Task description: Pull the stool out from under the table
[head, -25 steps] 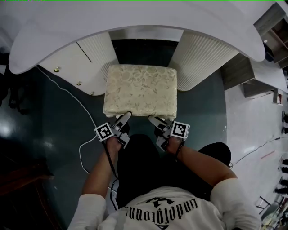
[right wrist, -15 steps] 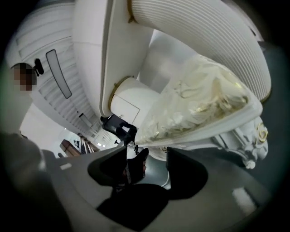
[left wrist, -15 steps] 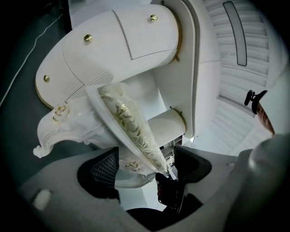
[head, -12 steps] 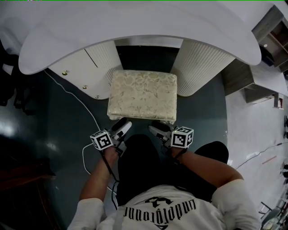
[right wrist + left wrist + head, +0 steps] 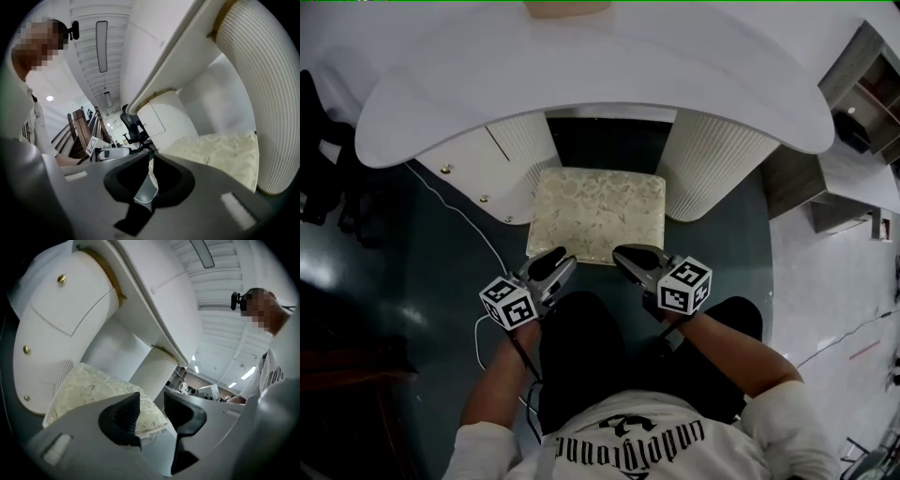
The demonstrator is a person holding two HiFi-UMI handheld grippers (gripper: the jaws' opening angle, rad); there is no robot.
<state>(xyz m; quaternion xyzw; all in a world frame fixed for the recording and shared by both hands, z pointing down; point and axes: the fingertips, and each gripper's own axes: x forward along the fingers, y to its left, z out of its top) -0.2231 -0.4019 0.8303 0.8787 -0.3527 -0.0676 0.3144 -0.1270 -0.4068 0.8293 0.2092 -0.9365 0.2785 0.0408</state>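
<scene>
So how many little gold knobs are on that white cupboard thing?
3 knobs, in a row on the white panel left of the stool: one nearest the stool, one in the middle, one at the far end. More may hide under the tabletop.

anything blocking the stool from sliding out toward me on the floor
Nothing visible blocks it. The stool sits between two ribbed pedestals that leave the way out open. Only the person's legs stand close to its near edge; a white cable lies off to the left.
</scene>
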